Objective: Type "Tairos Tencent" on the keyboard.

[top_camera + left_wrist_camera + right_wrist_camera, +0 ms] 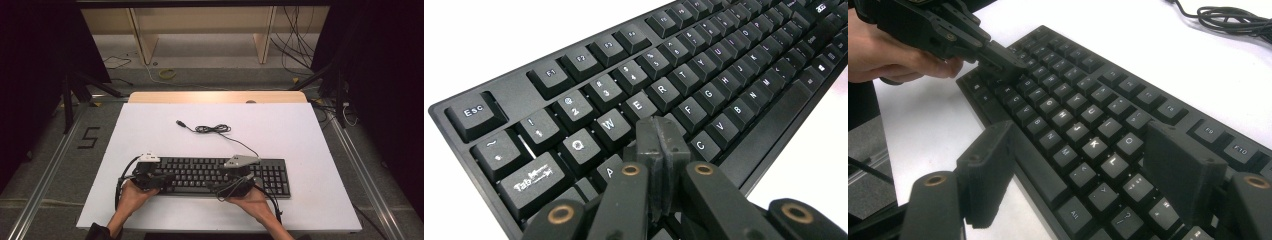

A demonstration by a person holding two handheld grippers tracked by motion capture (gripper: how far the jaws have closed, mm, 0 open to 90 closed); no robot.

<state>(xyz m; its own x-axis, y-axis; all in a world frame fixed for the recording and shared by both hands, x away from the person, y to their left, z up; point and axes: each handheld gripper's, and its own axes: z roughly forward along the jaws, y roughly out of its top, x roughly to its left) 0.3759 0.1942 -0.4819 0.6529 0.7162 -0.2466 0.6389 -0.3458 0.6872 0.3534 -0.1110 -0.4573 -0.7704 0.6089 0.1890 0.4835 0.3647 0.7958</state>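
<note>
A black keyboard point(272, 176) lies near the front of the white table top point(300, 130). My left gripper point(169, 177) is over its left end. In the left gripper view the keyboard point(704, 75) runs off to the upper right, and the left gripper point(659, 132) is shut, its tips down over the S and D keys with nothing between them. My right gripper point(223, 186) hovers over the keyboard's middle. In the right gripper view that gripper point(1083, 150) stands wide open above the letter keys point(1088, 115), and the left gripper point(1008, 62) shows farther along in a hand.
The keyboard's cable point(212, 129) lies coiled behind it, ending in a USB plug point(179, 122); the cable point(1233, 17) also appears at the top right of the right gripper view. Bare white surface surrounds the keyboard. Floor rails, tripod legs and wooden shelving stand beyond the table.
</note>
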